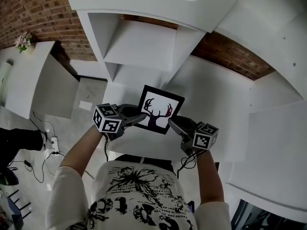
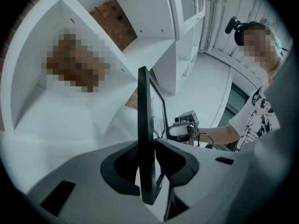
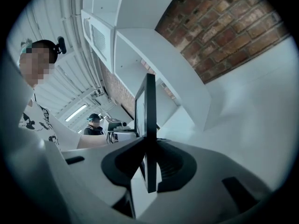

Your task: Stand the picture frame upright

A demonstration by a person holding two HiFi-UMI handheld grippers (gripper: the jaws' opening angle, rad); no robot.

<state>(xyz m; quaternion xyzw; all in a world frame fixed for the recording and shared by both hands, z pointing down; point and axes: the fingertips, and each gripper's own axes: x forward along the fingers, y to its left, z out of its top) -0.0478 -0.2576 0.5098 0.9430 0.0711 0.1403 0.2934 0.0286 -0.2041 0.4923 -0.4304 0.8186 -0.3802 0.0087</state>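
A black picture frame with a deer-antler print hangs in the air over the white surface, tilted slightly. My left gripper is shut on its left edge, and my right gripper is shut on its lower right edge. In the left gripper view the frame stands edge-on between the jaws of the left gripper, and the right gripper shows beyond it. In the right gripper view the frame is again edge-on, pinched in the right gripper.
A white shelf unit with open compartments stands straight ahead against a brick wall. A low white cabinet with a flower pot is at the left. Cables lie on the floor. A second person stands far off.
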